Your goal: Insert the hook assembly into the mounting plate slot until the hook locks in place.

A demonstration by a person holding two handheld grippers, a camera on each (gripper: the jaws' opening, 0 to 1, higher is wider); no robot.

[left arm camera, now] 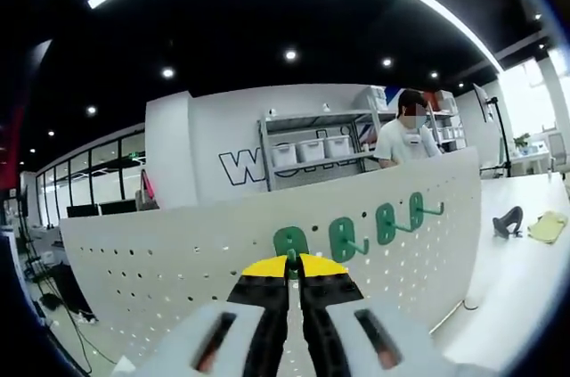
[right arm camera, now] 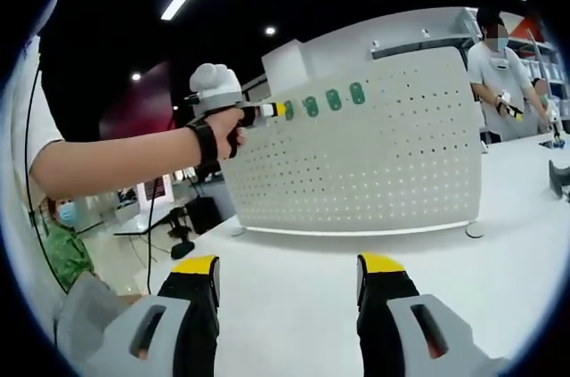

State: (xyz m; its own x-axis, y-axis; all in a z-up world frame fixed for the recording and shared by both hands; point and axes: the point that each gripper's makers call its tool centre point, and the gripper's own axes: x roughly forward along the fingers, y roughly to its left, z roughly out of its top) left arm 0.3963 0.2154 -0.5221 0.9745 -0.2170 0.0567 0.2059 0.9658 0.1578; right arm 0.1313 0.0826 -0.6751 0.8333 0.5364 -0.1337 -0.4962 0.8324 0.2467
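Note:
A white pegboard mounting plate (left arm camera: 160,261) stands upright on the table, with three green hooks (left arm camera: 386,223) seated in a row near its top edge. My left gripper (left arm camera: 291,263) is shut on a fourth green hook (left arm camera: 290,241), held against the plate at the left end of that row. In the right gripper view a person's hand holds the left gripper (right arm camera: 278,110) to the mounting plate (right arm camera: 374,163) beside the green hooks (right arm camera: 333,99). My right gripper (right arm camera: 289,274) hangs open over the table, well back from the plate, with nothing between its jaws.
A black tool (left arm camera: 508,221) and a yellow cloth (left arm camera: 548,226) lie on the white table right of the plate. A person (left arm camera: 405,135) stands behind the plate near shelves with bins (left arm camera: 312,150). The plate's round foot (right arm camera: 476,230) rests on the table.

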